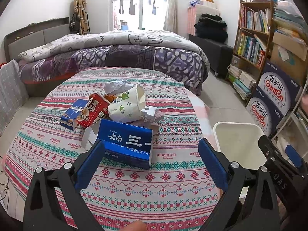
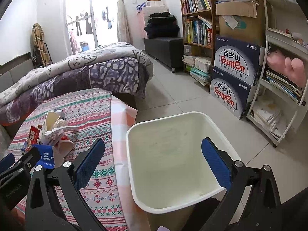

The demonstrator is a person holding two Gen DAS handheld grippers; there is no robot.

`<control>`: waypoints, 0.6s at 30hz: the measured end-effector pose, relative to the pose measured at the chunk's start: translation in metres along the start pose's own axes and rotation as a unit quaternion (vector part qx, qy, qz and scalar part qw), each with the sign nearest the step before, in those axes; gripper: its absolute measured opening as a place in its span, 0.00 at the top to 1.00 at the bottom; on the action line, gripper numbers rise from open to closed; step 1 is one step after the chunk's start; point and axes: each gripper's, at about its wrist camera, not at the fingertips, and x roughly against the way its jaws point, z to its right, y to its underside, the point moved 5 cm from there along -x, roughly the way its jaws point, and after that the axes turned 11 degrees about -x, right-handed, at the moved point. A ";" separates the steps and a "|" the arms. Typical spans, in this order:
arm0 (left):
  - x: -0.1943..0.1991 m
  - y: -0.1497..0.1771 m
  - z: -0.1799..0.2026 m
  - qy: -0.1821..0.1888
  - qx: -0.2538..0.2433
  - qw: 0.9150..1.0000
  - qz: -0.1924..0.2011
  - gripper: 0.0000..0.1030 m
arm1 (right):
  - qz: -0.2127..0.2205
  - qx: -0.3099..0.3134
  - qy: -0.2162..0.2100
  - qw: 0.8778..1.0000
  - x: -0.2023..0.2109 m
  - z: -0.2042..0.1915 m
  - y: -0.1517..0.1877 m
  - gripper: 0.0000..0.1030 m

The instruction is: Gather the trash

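**Fingers spread over the trash pile and the bin**

I am holding the left gripper (image 1: 152,161) over the tabletop (image 1: 173,188) with its fingers (image 1: 90,163) spread wide and gripping nothing; the big blue carton (image 1: 125,144) is lying between them, just beside the left finger, though I cannot tell whether they are touching. Behind it the rest of the trash is sitting in a heap on the patterned cloth: a crushed paper cup (image 1: 127,104), a red packet (image 1: 92,111), a small blue box (image 1: 72,113) and crumpled white paper (image 1: 115,86). I am keeping the right gripper (image 2: 154,163) above the white bin (image 2: 192,115), fingers (image 2: 215,163) parted and empty; the bin is standing on the floor just beside the tabletop edge, and I am seeing nothing inside it. A bed (image 1: 115,57) is lying beyond the tabletop.
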 end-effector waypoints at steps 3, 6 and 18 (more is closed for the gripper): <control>-0.001 0.001 -0.001 0.000 0.001 1.000 -0.002 0.08 | 0.000 -0.001 -0.001 1.000 0.000 0.000 0.000 0.07; -0.002 0.002 -0.002 -0.001 0.002 1.000 -0.004 0.08 | -0.001 -0.002 -0.001 1.000 -0.001 0.000 0.001 0.07; -0.005 0.005 -0.003 -0.003 0.002 1.000 -0.007 0.08 | -0.002 -0.003 0.000 1.000 -0.002 -0.001 0.002 0.07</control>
